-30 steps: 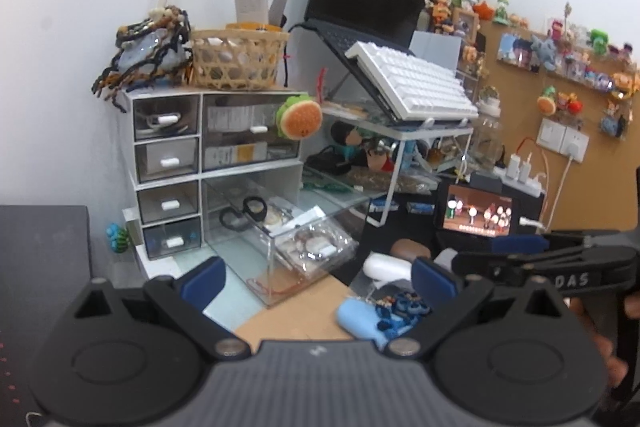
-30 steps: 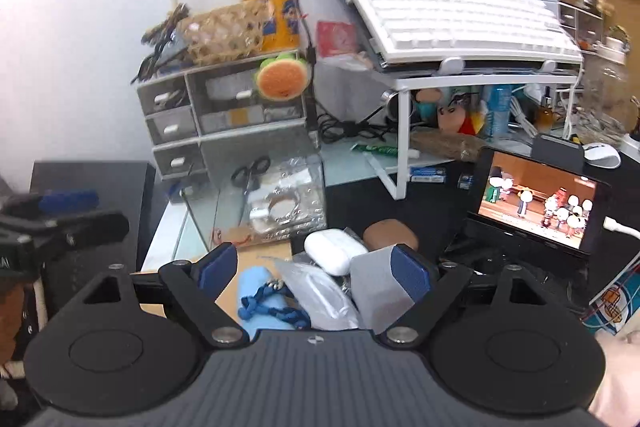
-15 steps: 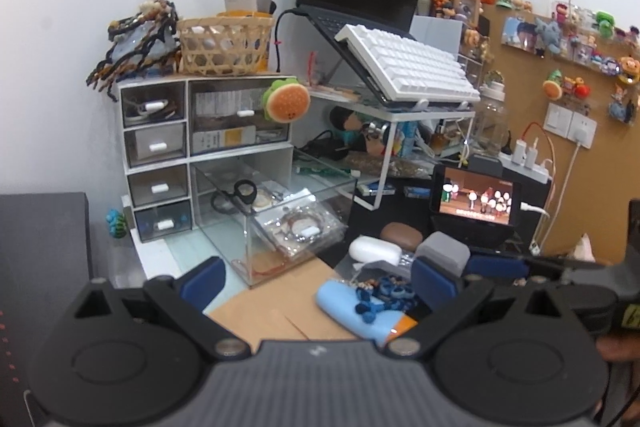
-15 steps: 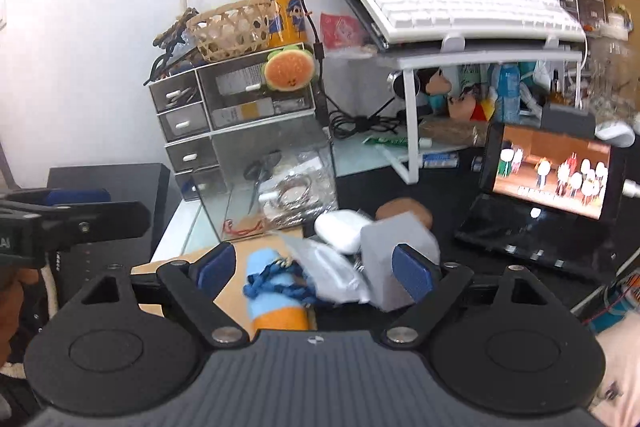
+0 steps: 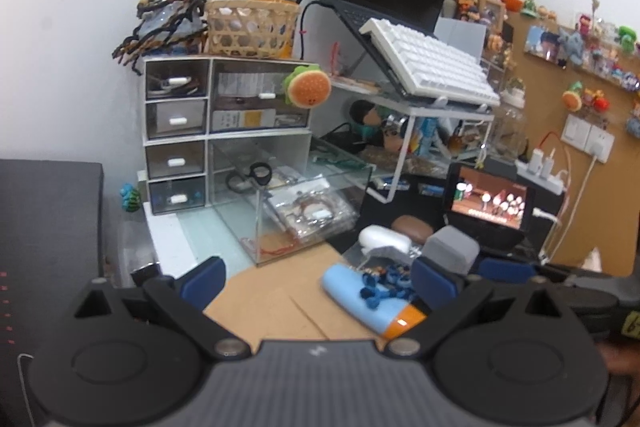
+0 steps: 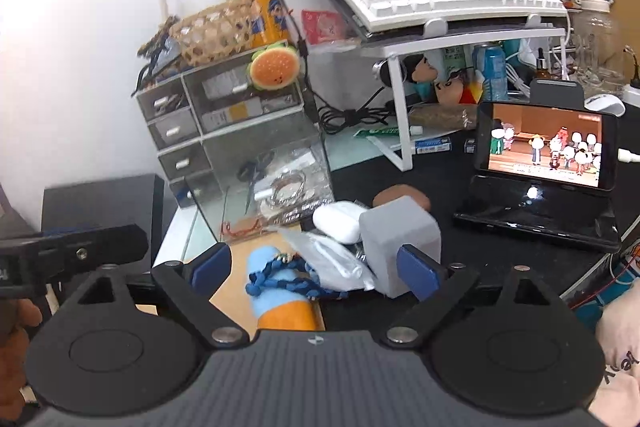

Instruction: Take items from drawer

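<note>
A clear drawer [image 5: 298,205] stands pulled out of the white drawer unit [image 5: 180,131]; it also shows in the right wrist view [image 6: 264,187]. Inside lie black scissors [image 5: 250,175], a packet with a bracelet [image 5: 310,211] and a red cord [image 5: 272,249]. In front on the desk lie a blue-and-orange tube [image 5: 370,301] with a blue beaded string [image 6: 280,277], a clear bag [image 6: 332,263], a white earbud case [image 6: 336,223] and a grey cube [image 6: 400,239]. My left gripper [image 5: 318,281] is open and empty, back from the drawer. My right gripper [image 6: 316,267] is open and empty above these items.
A wicker basket [image 5: 252,27] sits on the drawer unit, with a burger plush [image 5: 308,87] on its front. A white keyboard [image 5: 428,61] rests on a stand. A phone playing video [image 6: 546,147] stands at the right. A black box [image 5: 48,227] is at the left.
Both grippers have drawn back and risen from the drawer, staying open. The tube and the other items now show further from the fingers.
</note>
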The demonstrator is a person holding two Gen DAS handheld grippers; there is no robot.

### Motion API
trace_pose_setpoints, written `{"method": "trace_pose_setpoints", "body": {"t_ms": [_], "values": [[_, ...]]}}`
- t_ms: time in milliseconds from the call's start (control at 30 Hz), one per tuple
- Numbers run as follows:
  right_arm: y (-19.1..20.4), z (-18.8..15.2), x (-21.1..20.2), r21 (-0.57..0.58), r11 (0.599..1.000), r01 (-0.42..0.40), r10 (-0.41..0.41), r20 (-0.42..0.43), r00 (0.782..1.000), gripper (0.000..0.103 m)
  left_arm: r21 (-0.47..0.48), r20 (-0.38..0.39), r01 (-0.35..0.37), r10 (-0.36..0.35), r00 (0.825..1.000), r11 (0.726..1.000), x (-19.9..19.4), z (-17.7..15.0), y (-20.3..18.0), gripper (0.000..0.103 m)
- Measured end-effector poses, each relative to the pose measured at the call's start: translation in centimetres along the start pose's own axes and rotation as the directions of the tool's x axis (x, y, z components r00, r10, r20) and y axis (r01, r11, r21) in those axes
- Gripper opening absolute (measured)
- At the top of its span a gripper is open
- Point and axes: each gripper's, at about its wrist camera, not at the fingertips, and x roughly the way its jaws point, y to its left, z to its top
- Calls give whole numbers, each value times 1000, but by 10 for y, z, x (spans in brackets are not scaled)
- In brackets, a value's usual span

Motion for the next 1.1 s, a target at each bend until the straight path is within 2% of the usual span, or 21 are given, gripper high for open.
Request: {"method": "trace_pose_setpoints", "body": {"t_ms": [167,500,733,1100], "values": [[2,-1,-1,-3,1000,2,-2,-2,1000,103,-13,-7,-10,10,1000,1000,0,-4,1,101],[5,-3,-3,-9,1000,5,-5,-6,1000,103,-38,-22,-30,29,999,999,1,-12,3,103],[8,-4,-4,-14,1000,7,-7,-9,1000,103,-65,-52,-15,12,999,998,2,-17,7,103],[6,-11,-2,-11,1000,5,-5,-31,1000,103,-44,-79,-25,21,997,999,2,-25,2,103]]}}
